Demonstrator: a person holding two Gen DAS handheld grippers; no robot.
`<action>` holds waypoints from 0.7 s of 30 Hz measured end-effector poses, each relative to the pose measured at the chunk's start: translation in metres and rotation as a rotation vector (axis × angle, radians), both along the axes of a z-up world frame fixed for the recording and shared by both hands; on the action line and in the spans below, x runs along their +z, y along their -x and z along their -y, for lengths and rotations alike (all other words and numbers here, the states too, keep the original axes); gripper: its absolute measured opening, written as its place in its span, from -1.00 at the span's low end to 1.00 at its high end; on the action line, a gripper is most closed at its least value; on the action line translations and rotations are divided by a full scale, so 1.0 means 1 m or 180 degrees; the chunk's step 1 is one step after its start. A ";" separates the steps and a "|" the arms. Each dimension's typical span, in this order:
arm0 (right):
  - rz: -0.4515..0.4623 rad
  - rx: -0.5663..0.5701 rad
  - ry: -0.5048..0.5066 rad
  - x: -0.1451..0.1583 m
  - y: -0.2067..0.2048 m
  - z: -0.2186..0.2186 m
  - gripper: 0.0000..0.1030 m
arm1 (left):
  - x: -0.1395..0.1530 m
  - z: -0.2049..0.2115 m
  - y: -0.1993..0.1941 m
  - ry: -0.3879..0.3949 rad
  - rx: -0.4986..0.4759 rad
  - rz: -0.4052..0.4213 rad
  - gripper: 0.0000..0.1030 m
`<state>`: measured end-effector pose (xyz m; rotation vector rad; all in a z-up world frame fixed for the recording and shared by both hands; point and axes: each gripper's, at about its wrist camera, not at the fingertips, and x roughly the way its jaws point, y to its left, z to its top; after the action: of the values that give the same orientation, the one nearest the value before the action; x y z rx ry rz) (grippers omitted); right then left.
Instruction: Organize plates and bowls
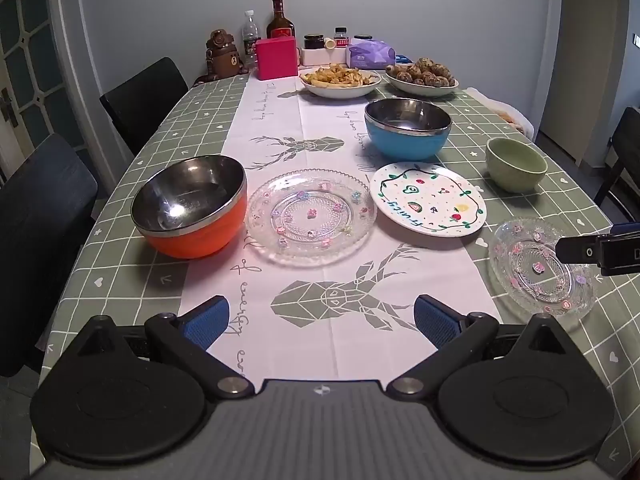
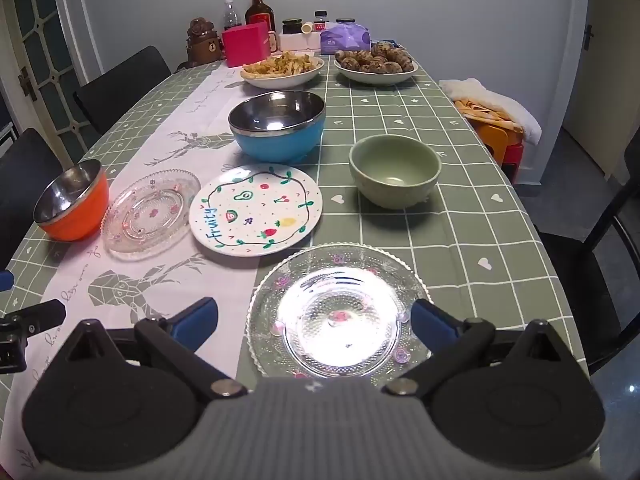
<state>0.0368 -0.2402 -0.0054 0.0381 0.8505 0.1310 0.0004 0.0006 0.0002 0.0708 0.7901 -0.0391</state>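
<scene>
One "Fruity" plate among plain bowls

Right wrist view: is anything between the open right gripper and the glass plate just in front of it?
Nothing visible. The right gripper is open, and the glass plate lies flat on the tablecloth directly ahead, partly between the fingers. The fruit-painted plate sits beyond it, apart from it.

Left tool jaws wide apart, tilted down fwd, right tool same, both holding nothing
</scene>
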 end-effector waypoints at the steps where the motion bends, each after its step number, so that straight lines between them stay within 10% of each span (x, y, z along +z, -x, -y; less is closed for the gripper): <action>1: -0.0006 0.0001 0.0001 0.000 0.000 0.000 0.95 | 0.000 0.000 0.000 0.0006 0.0001 -0.0004 1.00; 21: -0.0028 -0.0029 0.0029 -0.005 -0.001 0.000 0.95 | -0.008 -0.004 0.000 -0.0068 0.0039 -0.0112 1.00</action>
<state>0.0381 -0.2398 -0.0104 0.0339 0.8595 0.1184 0.0004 0.0048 -0.0074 0.0857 0.8262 -0.0203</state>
